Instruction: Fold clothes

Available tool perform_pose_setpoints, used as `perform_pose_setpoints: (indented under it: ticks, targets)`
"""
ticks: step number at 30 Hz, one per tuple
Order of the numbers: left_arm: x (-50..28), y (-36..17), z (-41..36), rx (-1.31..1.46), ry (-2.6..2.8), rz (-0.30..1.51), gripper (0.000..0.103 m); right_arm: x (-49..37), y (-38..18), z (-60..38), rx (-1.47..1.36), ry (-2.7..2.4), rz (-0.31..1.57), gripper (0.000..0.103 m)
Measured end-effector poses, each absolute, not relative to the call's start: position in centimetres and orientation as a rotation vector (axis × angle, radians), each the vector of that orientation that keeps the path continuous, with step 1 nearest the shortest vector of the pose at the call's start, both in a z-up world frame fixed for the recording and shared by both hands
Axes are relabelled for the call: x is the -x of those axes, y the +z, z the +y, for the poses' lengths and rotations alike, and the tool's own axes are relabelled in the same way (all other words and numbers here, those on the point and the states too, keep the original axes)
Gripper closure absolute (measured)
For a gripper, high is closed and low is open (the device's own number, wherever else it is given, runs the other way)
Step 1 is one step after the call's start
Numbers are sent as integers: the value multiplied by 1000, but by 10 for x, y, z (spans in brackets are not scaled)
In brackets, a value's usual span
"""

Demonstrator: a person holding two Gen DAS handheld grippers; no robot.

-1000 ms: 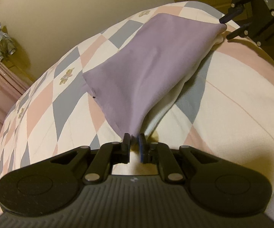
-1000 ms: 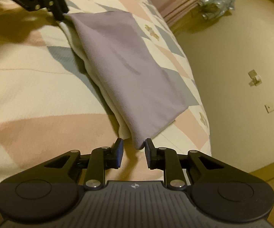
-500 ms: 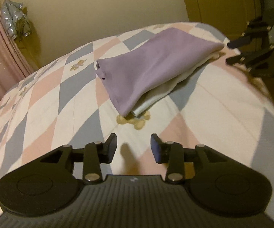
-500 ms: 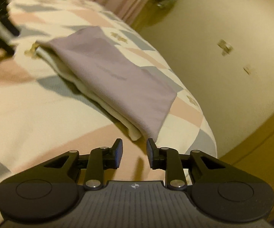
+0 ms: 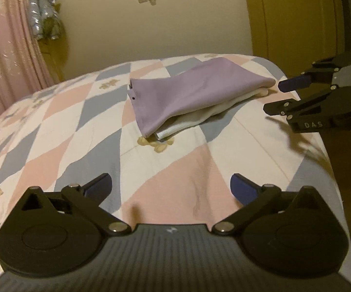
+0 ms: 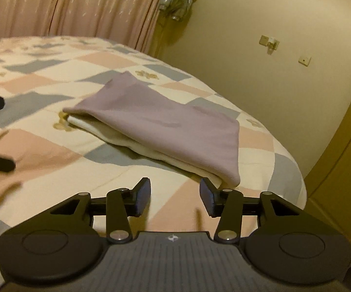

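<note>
so the bed (image 5: 61, 131) takes up most of both views, covered in a quilt of pink, grey-blue and cream diamonds with little tan motifs here and there; behind it there's a pink curtain (image 6: 65, 7) along one side, a plain wall with a couple of sockets, and a yellowish door (image 5: 294, 17) with a handle off at the corner; something silvery hangs where curtain meets wall, too blurry to say what

the folded clothes (image 5: 192, 95) sit on the quilt near the door-side edge of the bed, a lilac layer on top and a white layer poking out underneath along the open side; nothing's touching the bundle

left gripper (image 5: 171, 186) is low over a pink diamond, well short of the bundle, jaws spreading really wide with only quilt between them; right gripper (image 6: 174, 193) hovers just beside the near corner of the bundle, jaws about halfway and opening too, nothing clamped; from the left wrist view you can see it out past the bed edge, side-on, fingers aimed at the bundle's end
</note>
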State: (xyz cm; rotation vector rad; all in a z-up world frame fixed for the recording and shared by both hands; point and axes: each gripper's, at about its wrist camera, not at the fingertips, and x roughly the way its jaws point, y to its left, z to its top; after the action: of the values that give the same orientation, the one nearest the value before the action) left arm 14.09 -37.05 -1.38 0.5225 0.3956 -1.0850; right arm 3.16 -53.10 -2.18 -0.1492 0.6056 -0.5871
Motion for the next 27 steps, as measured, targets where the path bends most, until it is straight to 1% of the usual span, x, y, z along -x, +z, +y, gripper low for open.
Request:
perform_pose_setpoints:
  ticks: [1, 4, 8, 12, 18, 27]
  targets:
    - [-138, -13, -370, -518, -1073, 399, 1, -29, -20, -529, 139, -585, 593, 44]
    - [-129, -8, -371, -504, -1036, 419, 1, -21, -15, -524, 109, -581, 568, 31]
    - [-120, 4, -376, -500, -981, 430, 1, -11, -8, -524, 60, -582, 569, 27]
    - [-119, 12, -383, -444, -944, 475, 1, -1, -5, -531, 11, -596, 576, 15]
    - [-122, 4, -400, -398, -900, 579, 1, 10, -9, -548, -84, -624, 601, 13]
    - [-131, -5, -416, -335, -883, 635, 1, 11, -11, -558, -164, -610, 603, 8]
